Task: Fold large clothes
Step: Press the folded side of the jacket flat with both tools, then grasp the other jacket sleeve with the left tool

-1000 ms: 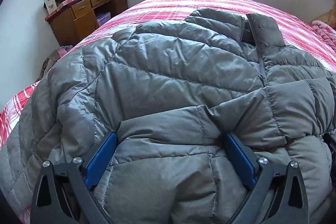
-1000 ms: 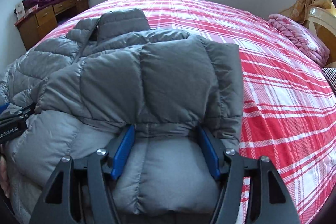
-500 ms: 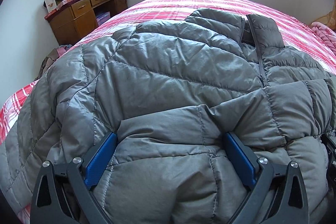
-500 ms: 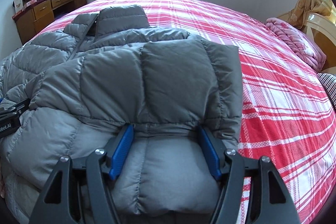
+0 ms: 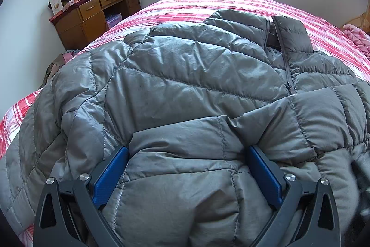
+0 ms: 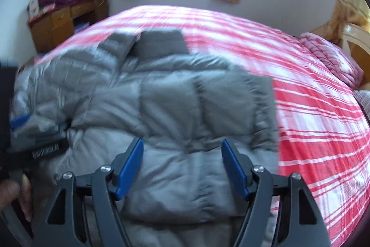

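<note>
A grey puffer jacket (image 5: pixel 185 89) lies on the red plaid bed (image 5: pixel 231 1), collar towards the window, with a sleeve folded across its front. My left gripper (image 5: pixel 186 151) is shut on a thick bunch of the jacket near its lower edge, and the fabric bulges between the blue pads. In the blurred right wrist view the jacket (image 6: pixel 185 103) lies flat. My right gripper (image 6: pixel 182 142) hovers just above its near part. Its jaws are opening and the pads do not press on the cloth. The left gripper's body (image 6: pixel 34 149) and a hand (image 6: pixel 13 196) show at the left edge.
A wooden desk (image 5: pixel 87 20) piled with boxes and purple clothes stands against the far left wall. A pink blanket (image 6: pixel 330 59) and a headboard (image 6: pixel 356 38) are at the right. Bare plaid cover (image 6: pixel 312 131) stretches to the right of the jacket.
The right gripper has let go of the jacket's fold, widened its jaws and drawn back and slightly up. The left gripper keeps its hold and has not moved.
</note>
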`<state>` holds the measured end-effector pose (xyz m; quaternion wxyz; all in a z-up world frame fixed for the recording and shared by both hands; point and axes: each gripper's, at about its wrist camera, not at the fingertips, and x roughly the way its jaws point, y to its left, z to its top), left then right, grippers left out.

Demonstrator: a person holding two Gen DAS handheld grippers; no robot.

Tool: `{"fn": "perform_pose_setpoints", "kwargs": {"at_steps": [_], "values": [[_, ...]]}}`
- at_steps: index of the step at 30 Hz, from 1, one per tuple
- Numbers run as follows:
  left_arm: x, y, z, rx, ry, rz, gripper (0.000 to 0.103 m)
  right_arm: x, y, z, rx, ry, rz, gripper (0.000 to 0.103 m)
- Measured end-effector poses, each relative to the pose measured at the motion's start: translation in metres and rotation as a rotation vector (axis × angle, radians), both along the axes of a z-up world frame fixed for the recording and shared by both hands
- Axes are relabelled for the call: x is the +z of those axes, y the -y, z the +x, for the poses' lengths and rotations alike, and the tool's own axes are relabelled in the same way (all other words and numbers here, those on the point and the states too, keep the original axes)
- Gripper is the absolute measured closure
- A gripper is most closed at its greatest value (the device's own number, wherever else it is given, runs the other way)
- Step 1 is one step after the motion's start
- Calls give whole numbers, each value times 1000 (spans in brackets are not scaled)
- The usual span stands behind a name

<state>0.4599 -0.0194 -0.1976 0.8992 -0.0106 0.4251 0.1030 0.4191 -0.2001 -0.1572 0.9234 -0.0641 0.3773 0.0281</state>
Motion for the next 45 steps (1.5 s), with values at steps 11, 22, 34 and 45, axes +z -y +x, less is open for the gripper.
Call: {"fn": "perform_pose_setpoints", "kwargs": {"at_steps": [11,22,34,45], "values": [[0,-1,0,0,0,5,1,-28,-5,16,-21,-70,-44,25],[64,-39,-46,-106,46,33,1,-6,10,4,-4,-80,4,22],[57,-284,-239,304,-21,-16,1,21,20,-125,69,80,30,5],[31,-296,-221,297,-26,-131,44,23,-10,-156,115,124,48,5]]}}
